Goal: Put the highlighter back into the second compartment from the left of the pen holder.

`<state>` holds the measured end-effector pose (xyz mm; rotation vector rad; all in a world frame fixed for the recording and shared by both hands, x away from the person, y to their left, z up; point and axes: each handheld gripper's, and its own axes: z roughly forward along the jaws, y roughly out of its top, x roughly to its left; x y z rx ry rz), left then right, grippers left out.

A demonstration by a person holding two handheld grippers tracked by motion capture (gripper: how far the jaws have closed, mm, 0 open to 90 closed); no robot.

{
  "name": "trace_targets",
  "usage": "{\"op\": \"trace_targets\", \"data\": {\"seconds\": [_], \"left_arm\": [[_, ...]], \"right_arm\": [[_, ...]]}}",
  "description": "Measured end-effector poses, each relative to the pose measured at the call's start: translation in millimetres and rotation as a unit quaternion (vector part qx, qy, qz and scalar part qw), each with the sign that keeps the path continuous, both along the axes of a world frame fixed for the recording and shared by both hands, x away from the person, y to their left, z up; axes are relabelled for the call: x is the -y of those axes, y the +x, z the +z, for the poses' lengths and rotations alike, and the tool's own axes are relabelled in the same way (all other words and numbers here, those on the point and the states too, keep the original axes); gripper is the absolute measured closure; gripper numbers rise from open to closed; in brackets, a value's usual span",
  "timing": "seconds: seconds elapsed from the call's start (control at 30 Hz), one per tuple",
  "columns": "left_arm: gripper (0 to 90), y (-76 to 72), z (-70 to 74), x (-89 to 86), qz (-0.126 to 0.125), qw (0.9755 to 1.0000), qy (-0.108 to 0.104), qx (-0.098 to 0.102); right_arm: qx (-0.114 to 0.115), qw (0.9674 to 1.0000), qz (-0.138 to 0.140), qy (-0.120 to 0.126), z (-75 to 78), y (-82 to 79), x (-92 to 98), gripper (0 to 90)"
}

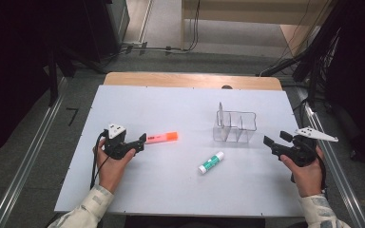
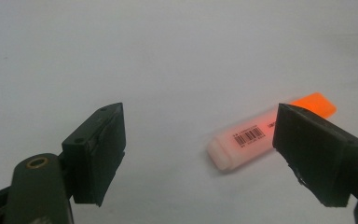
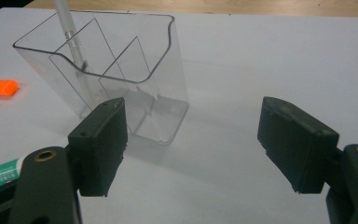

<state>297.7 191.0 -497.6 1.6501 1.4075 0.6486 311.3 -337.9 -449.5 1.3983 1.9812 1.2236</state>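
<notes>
From the high view, my left gripper (image 1: 141,141) sits spread beside the highlighter (image 1: 162,137) on the tabletop (image 1: 171,190). Its own view puts the highlighter (image 2: 261,135) against one jaw; closing could nudge it away. My right gripper (image 3: 191,144) gapes near the organizer (image 3: 121,79), risking a bump.

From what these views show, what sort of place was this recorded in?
Probably a lab or recording workspace, not a home: a bare white table on a grey floor, cables trailing beyond it, metal rails alongside, and desk items such as a highlighter.
</notes>
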Motion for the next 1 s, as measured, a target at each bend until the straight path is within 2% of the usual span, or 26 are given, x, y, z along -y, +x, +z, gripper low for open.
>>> {"op": "trace_targets", "data": {"seconds": [0.13, 0.3, 1.0], "left_arm": [[18.3, 2.1, -1.6, 3.8, -0.007, 1.0, 0.003, -0.003], [18.7, 5.0, -2.8, 4.7, -0.016, 0.9999, -0.004, -0.003], [19.8, 16.9, -6.8, 13.7, -0.026, 0.9996, -0.008, -0.002]], "right_arm": [[0.001, 1.0, -0.003, 0.001, -0.2, 0.1, 1.0, 22.8], [0.0, 1.0, -0.004, 0.001, -0.8, 0.1, 1.8, 22.8], [-0.007, 0.9999, -0.008, 0.007, -1.7, 1.2, 3.1, 22.8]]}}
